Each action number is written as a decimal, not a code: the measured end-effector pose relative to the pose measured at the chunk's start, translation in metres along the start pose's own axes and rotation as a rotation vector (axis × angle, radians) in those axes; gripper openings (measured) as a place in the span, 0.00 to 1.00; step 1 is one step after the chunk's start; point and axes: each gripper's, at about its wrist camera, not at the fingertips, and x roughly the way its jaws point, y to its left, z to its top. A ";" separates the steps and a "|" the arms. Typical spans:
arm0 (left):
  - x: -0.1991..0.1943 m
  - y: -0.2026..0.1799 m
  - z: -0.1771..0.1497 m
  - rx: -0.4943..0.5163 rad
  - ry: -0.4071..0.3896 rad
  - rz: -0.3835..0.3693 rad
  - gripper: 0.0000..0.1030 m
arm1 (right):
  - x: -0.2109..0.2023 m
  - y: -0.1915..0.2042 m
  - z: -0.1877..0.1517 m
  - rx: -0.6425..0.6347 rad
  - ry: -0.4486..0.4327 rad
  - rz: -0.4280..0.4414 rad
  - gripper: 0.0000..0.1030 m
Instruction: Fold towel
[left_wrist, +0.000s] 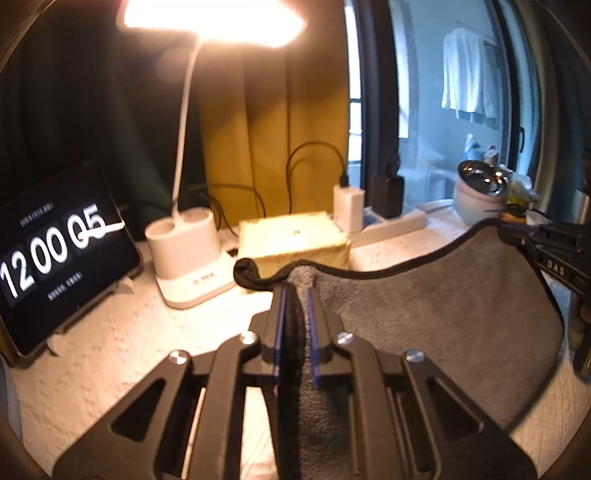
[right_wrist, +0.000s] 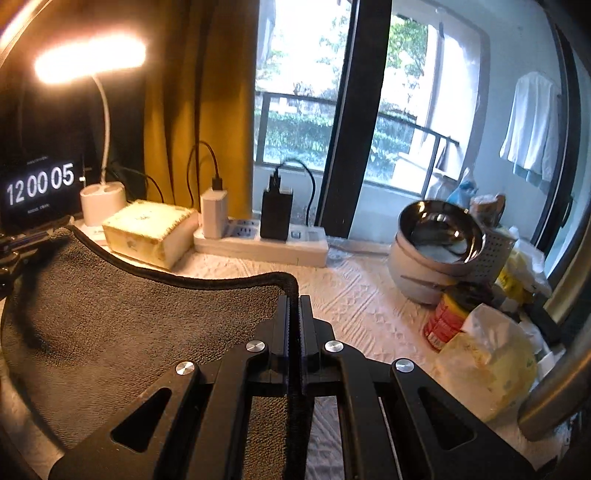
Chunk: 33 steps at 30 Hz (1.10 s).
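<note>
The grey towel with black edging hangs lifted above the white table, stretched between both grippers. My left gripper is shut on the towel's left corner; the cloth runs between its blue-padded fingers. My right gripper is shut on the towel's right corner, the black hem pinched between its fingers. In the left wrist view the right gripper shows at the far right, holding the other corner. In the right wrist view the left gripper shows at the far left edge.
At the back stand a clock tablet, a lit white desk lamp, a yellowish box and a power strip with chargers. On the right are stacked bowls, a red can, a plastic bag and a white basket.
</note>
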 end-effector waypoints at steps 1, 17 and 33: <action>0.004 0.000 0.000 -0.007 0.020 -0.004 0.11 | 0.005 0.000 -0.001 0.002 0.011 0.000 0.04; 0.054 0.020 -0.003 -0.147 0.252 -0.004 0.21 | 0.050 -0.002 -0.010 0.034 0.172 -0.015 0.05; 0.006 0.011 0.007 -0.124 0.150 -0.014 0.86 | 0.030 0.000 -0.009 0.016 0.166 -0.033 0.54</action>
